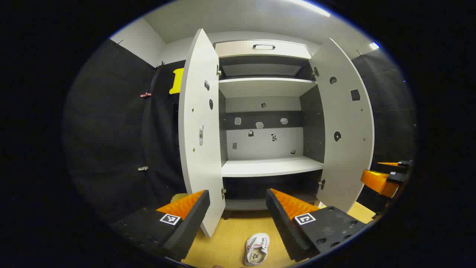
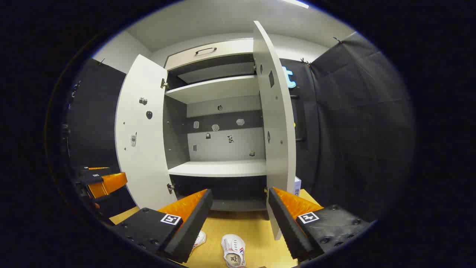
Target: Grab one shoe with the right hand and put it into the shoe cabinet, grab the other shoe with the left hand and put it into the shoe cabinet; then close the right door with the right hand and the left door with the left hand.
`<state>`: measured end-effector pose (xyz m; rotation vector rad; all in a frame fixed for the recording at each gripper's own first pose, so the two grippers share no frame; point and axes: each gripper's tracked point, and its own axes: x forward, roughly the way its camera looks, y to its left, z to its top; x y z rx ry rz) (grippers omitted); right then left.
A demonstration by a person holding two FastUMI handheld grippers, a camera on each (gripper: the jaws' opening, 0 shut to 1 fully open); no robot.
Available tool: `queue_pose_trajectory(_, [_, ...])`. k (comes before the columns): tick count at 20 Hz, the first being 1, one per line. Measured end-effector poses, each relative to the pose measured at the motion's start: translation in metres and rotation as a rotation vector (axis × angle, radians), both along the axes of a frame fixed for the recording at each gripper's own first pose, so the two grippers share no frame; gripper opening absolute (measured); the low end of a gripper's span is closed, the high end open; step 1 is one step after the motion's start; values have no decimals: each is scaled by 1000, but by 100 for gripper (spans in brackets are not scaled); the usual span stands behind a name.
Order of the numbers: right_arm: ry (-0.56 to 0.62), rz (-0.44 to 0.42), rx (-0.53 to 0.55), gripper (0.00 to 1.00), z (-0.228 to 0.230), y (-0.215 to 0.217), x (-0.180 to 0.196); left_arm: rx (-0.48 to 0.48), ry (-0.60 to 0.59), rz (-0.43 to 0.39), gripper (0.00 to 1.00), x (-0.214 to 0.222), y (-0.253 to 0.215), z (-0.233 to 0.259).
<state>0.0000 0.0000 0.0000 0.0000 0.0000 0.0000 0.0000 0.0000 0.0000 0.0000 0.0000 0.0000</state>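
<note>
A white shoe cabinet (image 1: 266, 165) (image 2: 219, 167) stands ahead with both doors swung wide: left door (image 1: 199, 130) (image 2: 139, 130), right door (image 1: 347, 126) (image 2: 275, 123). Its shelves hold nothing. In the left gripper view a white shoe (image 1: 256, 249) lies on the wooden floor below my open left gripper (image 1: 238, 216). In the right gripper view two white shoes rest on the floor, one in the middle (image 2: 233, 250), the other (image 2: 199, 238) partly hidden behind a finger of my open right gripper (image 2: 240, 216). Each view catches the other gripper at its side edge (image 1: 386, 176) (image 2: 98, 180).
Black cloth walls close in on both sides of the cabinet. A drawer with a handle (image 1: 263, 47) tops the cabinet. A small white box (image 2: 297, 186) sits on the floor by the right door. The yellow wooden floor (image 1: 230, 232) stretches in front.
</note>
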Motion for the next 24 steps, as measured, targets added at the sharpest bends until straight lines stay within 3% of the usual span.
queue_pose_trajectory(9, [24,-76,-2,97,-4,16,13,20,-29,-129,95,22,-7,6])
queue_pose_trajectory(17, [69,-216,-83,97,1,32,-4,-18,-36,-295,95,16,5,-28])
queue_pose_trajectory(20, [90,-231,-106,96,-7,30,-19,28,-12,-307,95,8,11,-43])
queue_pose_trajectory(24, [126,-211,-89,97,-28,30,-24,-54,40,-317,95,-4,2,-57])
